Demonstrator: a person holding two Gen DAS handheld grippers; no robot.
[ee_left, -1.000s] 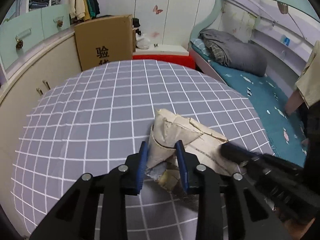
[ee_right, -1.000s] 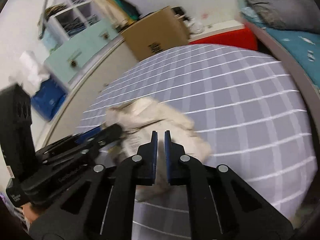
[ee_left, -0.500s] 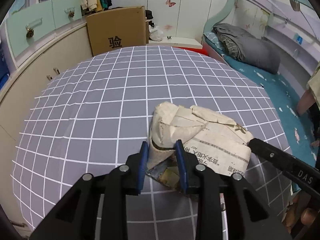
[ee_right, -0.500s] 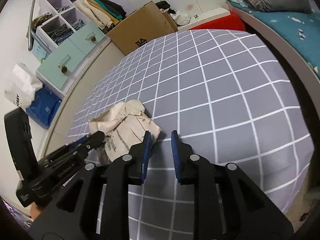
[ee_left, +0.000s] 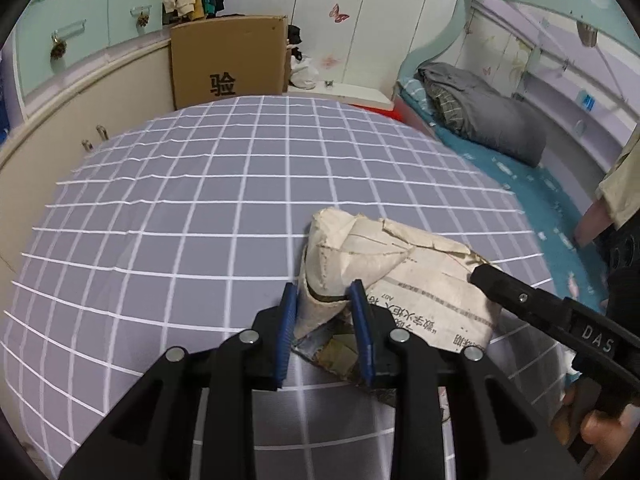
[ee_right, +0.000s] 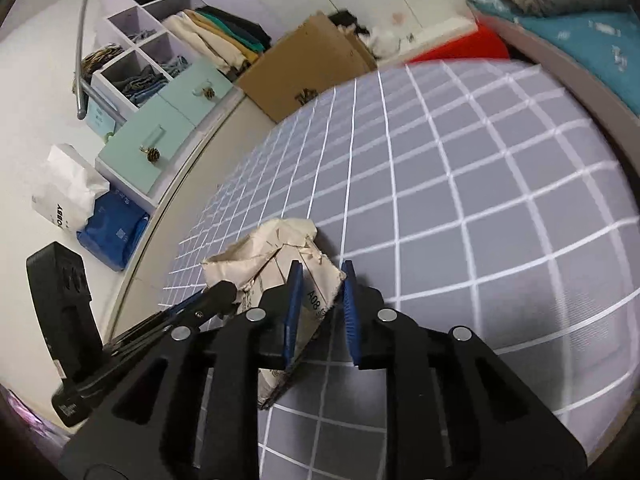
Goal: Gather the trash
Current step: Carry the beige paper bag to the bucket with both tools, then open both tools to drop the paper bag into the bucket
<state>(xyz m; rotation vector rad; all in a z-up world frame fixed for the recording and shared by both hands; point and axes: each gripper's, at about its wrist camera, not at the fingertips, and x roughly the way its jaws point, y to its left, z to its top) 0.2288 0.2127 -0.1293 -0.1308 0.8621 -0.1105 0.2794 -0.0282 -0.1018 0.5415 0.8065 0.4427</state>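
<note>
A crumpled newspaper [ee_left: 420, 276] lies on the table's grey grid cloth [ee_left: 200, 220], near its front edge. My left gripper [ee_left: 325, 320] is shut on a cone-shaped fold at the paper's near left end, with both blue pads pressing on it. My right gripper [ee_right: 320, 300] stands open around the paper's other corner [ee_right: 316, 292], which lies against the left pad and leaves a gap to the right pad. In the left wrist view the right gripper [ee_left: 480, 274] comes in from the right and reaches the paper's edge. The left gripper [ee_right: 224, 292] shows at the left of the right wrist view.
A cardboard box [ee_left: 228, 64] stands behind the table. On the right is a bed with a grey blanket [ee_left: 480, 116]. On the left are mint drawers [ee_right: 160, 140], with a white paper bag [ee_right: 64, 196] and a blue bag [ee_right: 112, 224] on the floor. A hand [ee_left: 600, 432] holds the right gripper.
The right gripper went from shut to open and now has the paper's corner between its fingers. The left gripper kept its hold and sank slightly.
</note>
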